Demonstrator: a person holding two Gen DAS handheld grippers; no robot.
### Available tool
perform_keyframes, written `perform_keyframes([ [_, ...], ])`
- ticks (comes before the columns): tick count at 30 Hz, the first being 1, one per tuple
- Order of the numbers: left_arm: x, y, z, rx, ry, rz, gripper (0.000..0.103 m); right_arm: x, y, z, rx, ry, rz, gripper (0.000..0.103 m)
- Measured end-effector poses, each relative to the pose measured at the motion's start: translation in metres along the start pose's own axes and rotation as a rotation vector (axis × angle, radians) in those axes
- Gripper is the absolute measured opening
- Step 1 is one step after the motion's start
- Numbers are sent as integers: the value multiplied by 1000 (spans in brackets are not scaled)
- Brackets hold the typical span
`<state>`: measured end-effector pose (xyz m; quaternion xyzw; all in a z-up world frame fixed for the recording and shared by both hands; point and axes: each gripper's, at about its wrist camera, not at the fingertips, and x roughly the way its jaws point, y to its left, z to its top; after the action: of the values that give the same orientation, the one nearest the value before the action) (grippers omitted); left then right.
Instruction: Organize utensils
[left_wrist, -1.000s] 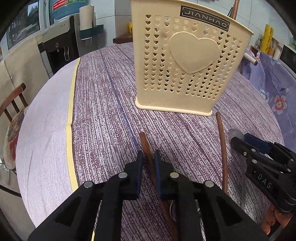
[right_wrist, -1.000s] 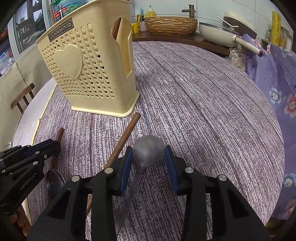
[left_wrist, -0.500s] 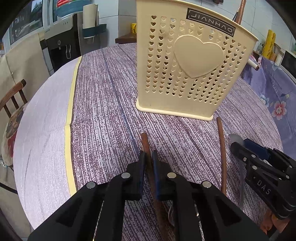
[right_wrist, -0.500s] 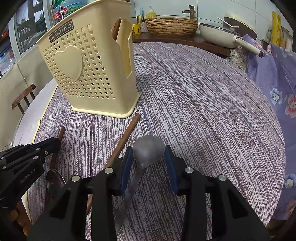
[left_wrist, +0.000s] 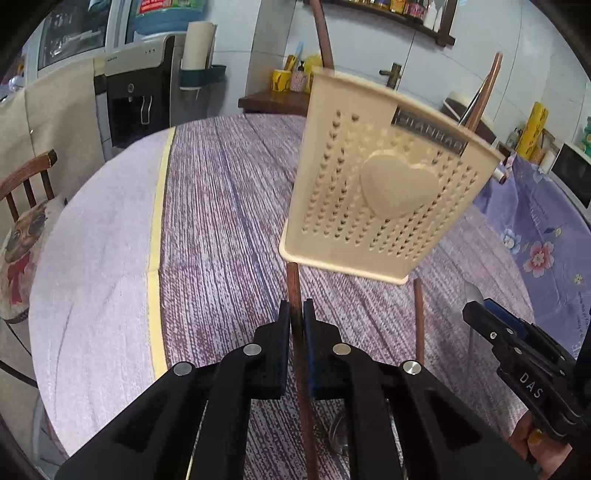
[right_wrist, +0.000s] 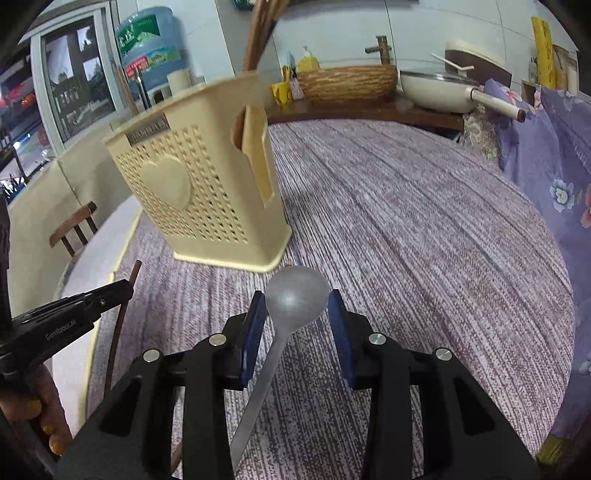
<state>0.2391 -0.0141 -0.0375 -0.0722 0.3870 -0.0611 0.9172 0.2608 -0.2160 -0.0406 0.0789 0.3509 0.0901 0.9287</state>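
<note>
The round table (left_wrist: 221, 206) under its purple cloth was nearly cleared, so I judged the job well past the middle but not finished. Beyond both sets of fingertips stood the one cream utensil holder (left_wrist: 380, 206), upright, with long handles (left_wrist: 323, 33) already standing in it. I could count at least three, but motion blur and the top edge of the view kept me from an exact number.

I had two grippers in play, and each was loaded. The left gripper (left_wrist: 296, 317) was clenched tight on a wooden-handled utensil (left_wrist: 294, 284). Its brown shaft ran straight out between the fingers, and its far end pointed at the foot of the holder. The right gripper (right_wrist: 297, 314) was grasping the single metal spoon (right_wrist: 295, 295), with the bowl pinched between the blue pads and the flat handle trailing back under the fingers.

One more wooden stick (left_wrist: 419, 321) lay loose on the cloth, to the right of the left fingers and between them and the right gripper. Neither gripper was touching it.

By my count three pieces were outside the holder: two in hand and one lying free. What I reckoned was left was to carry the two held pieces over the rim and drop them in, then come back for the loose stick.
</note>
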Motion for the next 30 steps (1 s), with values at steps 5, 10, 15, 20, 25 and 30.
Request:
perform_keyframes([
  [5, -26, -1, 11, -8, -75, -12, 8, -26, 2, 10, -19, -64, 41, 36],
  [10, -48, -1, 21, -13, -143, -20, 8, -46, 6, 16, -47, -113, 60, 36],
  [15, -59, -3, 28, -12, -193, -16, 8, -50, 9, 20, -68, -109, 94, 3],
  [20, -63, -1, 29, -10, -205, -17, 8, -49, 9, 22, -79, -106, 78, 3],
  [25, -60, 1, 28, -12, -198, -11, 8, -37, -10, 24, -12, -80, 53, 4],
  [30, -60, 3, 27, -17, -198, -16, 8, -7, -16, 21, 18, 11, 41, 8],
])
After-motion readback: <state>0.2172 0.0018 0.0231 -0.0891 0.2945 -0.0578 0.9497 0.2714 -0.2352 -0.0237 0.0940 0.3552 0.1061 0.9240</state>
